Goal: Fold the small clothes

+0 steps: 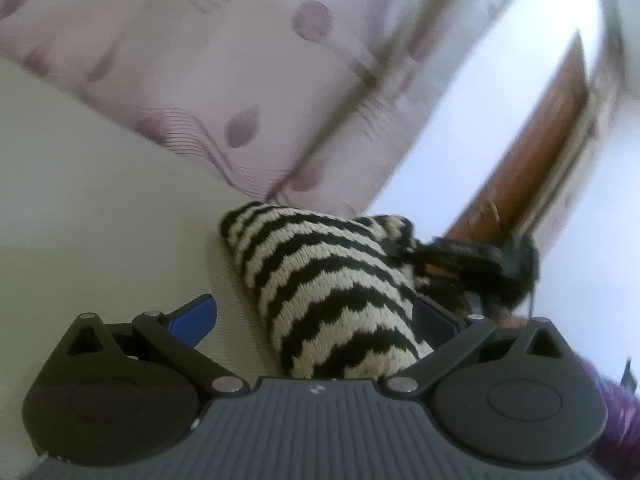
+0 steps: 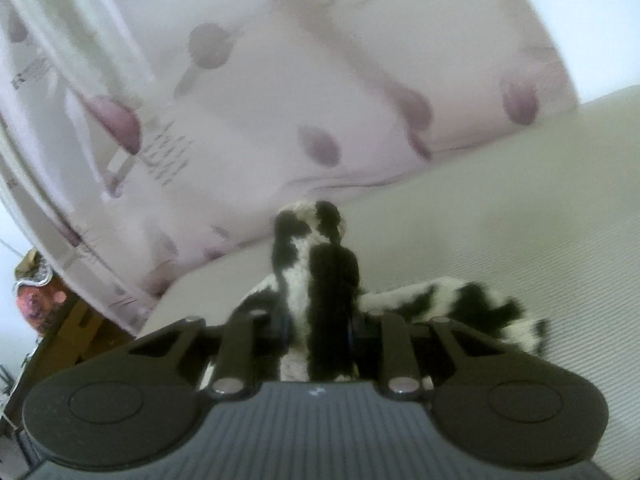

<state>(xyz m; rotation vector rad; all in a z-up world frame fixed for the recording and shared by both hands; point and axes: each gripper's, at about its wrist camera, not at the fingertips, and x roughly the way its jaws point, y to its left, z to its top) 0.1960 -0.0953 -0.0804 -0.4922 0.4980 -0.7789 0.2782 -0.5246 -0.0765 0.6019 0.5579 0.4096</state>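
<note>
My left gripper (image 1: 316, 322) stood with its jaws wide apart, the blue pads (image 1: 198, 316) clear of any fabric on the one side that showed. The striped knit garment (image 1: 324, 280), black and cream, lay on the pale cream surface (image 1: 100, 220) and ran between those open jaws without being pinched. My right gripper (image 2: 320, 332) was clamped on a bunched fold of the same garment (image 2: 316, 280), which stood up between its fingers; the remainder trailed to the right across the surface (image 2: 520, 220). Behind the garment hung a white curtain with mauve spots (image 2: 320, 80). In the left view a brown wooden door (image 1: 532, 152) showed at the right. Both views were blurred.
</note>
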